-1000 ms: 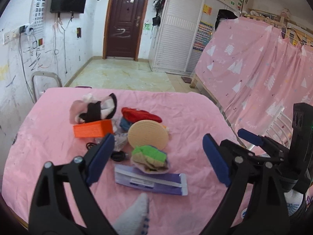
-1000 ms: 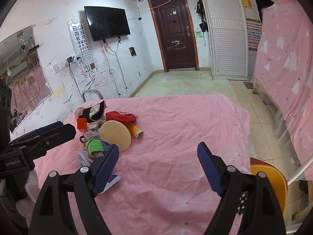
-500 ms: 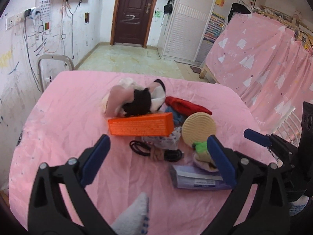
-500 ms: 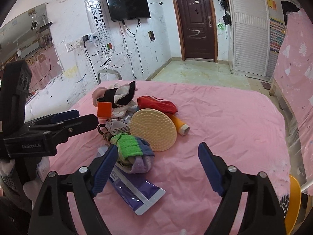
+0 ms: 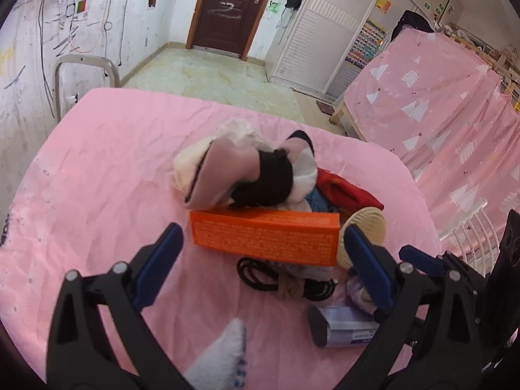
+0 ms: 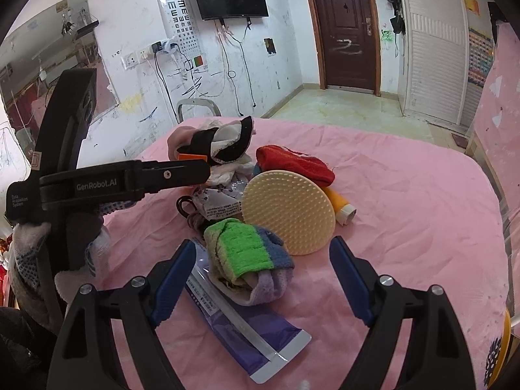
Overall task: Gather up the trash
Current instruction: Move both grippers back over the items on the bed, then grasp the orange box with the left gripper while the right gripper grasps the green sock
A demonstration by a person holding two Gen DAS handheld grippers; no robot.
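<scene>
A pile of items lies on the pink cloth-covered table point(image 5: 97, 169). My left gripper point(image 5: 263, 263) is open and empty, its jaws wide on either side of the near face of an orange box point(image 5: 265, 237), a little above it. My right gripper point(image 6: 263, 279) is open and empty, hovering over a rolled green and blue sock point(image 6: 247, 253) and a purple flat packet point(image 6: 247, 334). The left gripper's body point(image 6: 123, 182) shows at the left of the right wrist view. A crumpled printed wrapper point(image 6: 217, 204) lies in the pile.
The pile also holds pink, black and white cloth point(image 5: 247, 175), a red cloth point(image 6: 292, 165), a cream round bumpy pad point(image 6: 289, 211), an orange tube point(image 6: 339, 208), and a black cable with a hair tie point(image 5: 286, 284). A metal chair frame point(image 5: 84, 74) stands beyond the table.
Both grippers have moved in and down toward the pile. The left one has swung left until the orange box sits between its open jaws; the right now hovers over the sock and packet.
</scene>
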